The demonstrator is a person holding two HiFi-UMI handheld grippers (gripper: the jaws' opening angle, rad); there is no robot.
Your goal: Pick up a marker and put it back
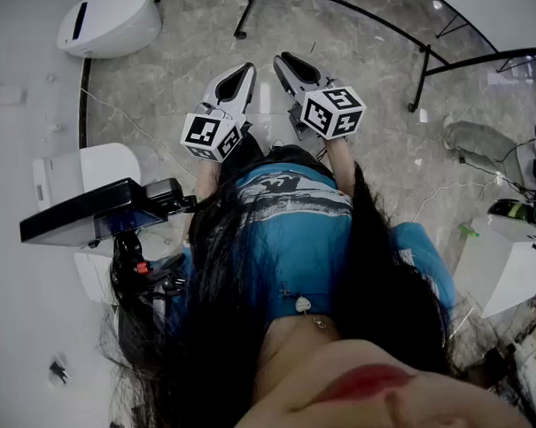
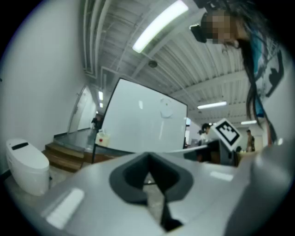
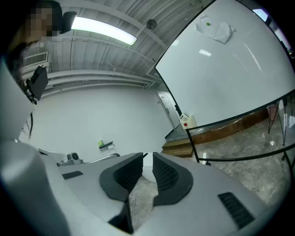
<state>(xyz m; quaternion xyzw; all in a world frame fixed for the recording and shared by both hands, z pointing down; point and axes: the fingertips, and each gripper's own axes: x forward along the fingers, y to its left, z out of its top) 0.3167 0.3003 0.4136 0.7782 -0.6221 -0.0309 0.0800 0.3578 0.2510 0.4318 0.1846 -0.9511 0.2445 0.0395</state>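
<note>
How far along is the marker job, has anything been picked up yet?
Nothing looks done: no marker shows in any view. In hand, nothing: the left gripper is shut on air, and the right gripper, fingers slightly apart, is empty, both above the stone floor. Left: everything, finding a marker, perhaps by the whiteboard, lifting it and putting it back.

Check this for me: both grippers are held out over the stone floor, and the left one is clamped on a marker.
Wrong on the marker: the left gripper view shows the left gripper with jaws together on nothing. It and the right gripper are indeed held out over the stone floor.
</note>
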